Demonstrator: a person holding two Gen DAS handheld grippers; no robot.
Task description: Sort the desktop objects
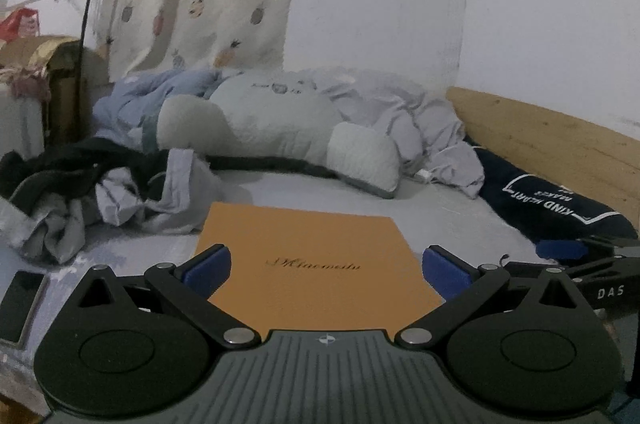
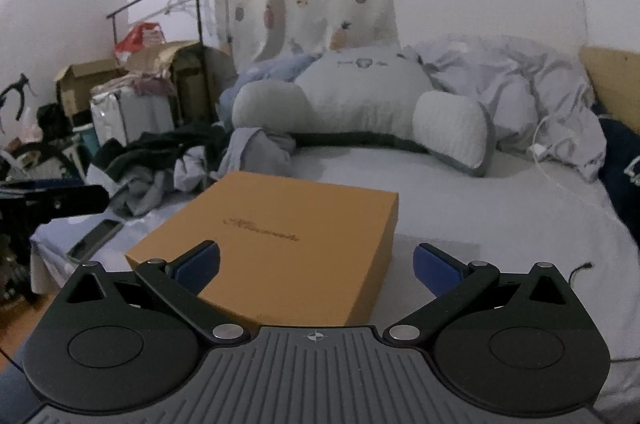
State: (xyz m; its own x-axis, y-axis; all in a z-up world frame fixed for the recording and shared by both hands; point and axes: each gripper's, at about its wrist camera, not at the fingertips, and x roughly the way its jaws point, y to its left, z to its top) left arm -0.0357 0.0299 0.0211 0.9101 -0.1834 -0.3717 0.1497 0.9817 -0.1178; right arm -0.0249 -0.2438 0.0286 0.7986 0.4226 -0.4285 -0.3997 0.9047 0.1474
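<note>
An orange box (image 1: 308,264) with dark script on its closed lid lies on the grey bed sheet (image 1: 440,216). My left gripper (image 1: 326,266) is open and empty, its blue pads (image 1: 210,266) spread just above the lid's near part. In the right wrist view the same box (image 2: 276,244) lies ahead and left; my right gripper (image 2: 316,264) is open and empty above its near right corner. A black phone (image 1: 20,298) lies on the sheet to the left of the box and also shows in the right wrist view (image 2: 94,234). The right gripper's body (image 1: 600,276) shows at the right edge.
A grey backrest pillow (image 2: 360,104) and a crumpled duvet (image 2: 540,92) lie at the back. A clothes pile (image 1: 100,184) is left of the box. A dark pillow (image 1: 560,208) lies by the wooden headboard (image 1: 560,136). A white charger cable (image 2: 540,148) lies on the sheet.
</note>
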